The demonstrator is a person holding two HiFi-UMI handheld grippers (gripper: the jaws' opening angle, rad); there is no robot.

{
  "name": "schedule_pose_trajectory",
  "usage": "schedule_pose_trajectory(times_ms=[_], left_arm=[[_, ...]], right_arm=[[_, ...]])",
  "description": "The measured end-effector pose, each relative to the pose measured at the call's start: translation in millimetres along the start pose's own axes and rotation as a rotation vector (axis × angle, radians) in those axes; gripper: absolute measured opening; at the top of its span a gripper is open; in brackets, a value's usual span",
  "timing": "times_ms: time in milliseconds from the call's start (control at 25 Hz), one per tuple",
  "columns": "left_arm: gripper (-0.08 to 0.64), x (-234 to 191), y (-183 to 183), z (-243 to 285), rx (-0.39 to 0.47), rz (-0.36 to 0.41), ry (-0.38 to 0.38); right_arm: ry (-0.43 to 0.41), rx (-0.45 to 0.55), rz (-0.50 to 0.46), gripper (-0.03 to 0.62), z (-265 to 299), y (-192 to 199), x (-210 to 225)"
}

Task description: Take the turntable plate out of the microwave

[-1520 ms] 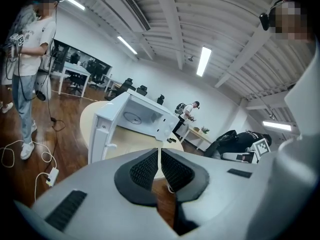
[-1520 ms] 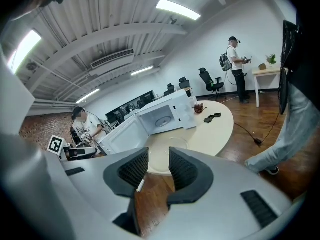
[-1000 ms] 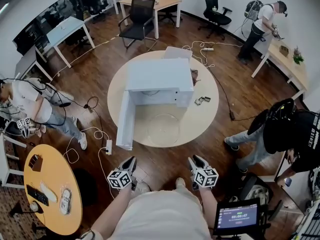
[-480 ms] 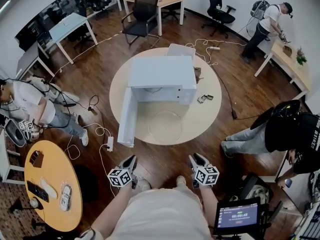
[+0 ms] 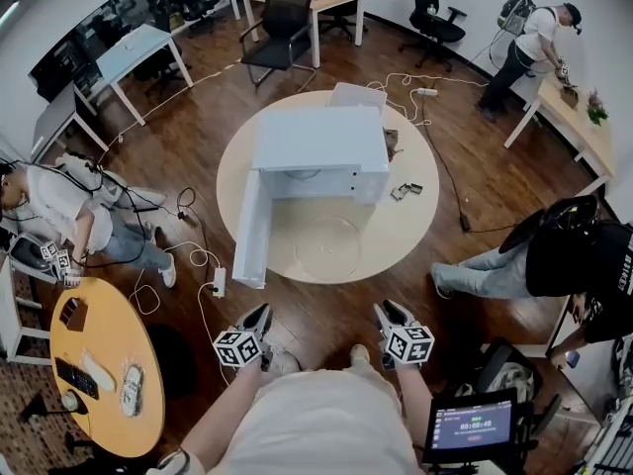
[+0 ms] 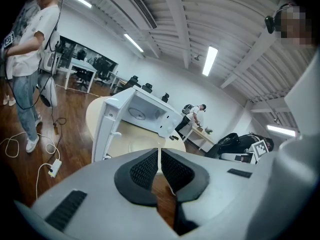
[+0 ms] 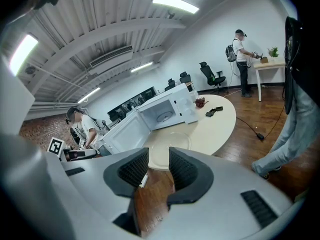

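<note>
Nearest us, the left gripper (image 5: 259, 314) is pressed together with nothing in it. The right gripper (image 5: 384, 313) is slightly spread and empty. Both hang over the floor (image 5: 318, 310), well apart from the table (image 5: 407, 228).

On the near part of the table the plate (image 5: 326, 248) lies flat. It sits just in front of the microwave (image 5: 318, 144), whose door (image 5: 249, 228) is swung out on the left. We judge the plate is already out, so the step now is to hold off: grippers back, clear of the table edge, glass left alone. If it needs shifting, pinch the rim gently and lift level, since glass is likely slick.

Hard to make out:
- The plate is clear, and its rim is faint against the tabletop.
- Inside the microwave there is a round shape (image 7: 162, 117); ring or hub, we cannot tell.
- The small dark bits (image 5: 402, 196) to the right of the microwave are too small to name.
</note>
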State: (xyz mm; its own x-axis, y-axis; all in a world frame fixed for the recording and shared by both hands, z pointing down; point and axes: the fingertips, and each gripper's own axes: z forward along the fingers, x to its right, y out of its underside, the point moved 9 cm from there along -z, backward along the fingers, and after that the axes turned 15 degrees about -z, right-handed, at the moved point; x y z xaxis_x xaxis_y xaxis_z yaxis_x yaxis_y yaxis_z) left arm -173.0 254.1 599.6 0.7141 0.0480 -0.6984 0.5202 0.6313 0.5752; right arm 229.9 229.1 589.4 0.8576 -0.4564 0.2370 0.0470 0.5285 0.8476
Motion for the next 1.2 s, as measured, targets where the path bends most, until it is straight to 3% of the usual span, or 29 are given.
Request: schedule_pose_trajectory(times_ms=[760,1200], left_arm=[[0.009,21.4,10.5,9.6,0.008,0.001,-0.015],[0.009,59.4,46.8,24.7,0.031,-0.018,-0.035]], right_arm=[[-0.029,-0.003,-0.016,0.126,-8.6,-1.2,20.1],[-0.088,-0.021,-0.040,0.126,-30.7,-0.1,59.2]])
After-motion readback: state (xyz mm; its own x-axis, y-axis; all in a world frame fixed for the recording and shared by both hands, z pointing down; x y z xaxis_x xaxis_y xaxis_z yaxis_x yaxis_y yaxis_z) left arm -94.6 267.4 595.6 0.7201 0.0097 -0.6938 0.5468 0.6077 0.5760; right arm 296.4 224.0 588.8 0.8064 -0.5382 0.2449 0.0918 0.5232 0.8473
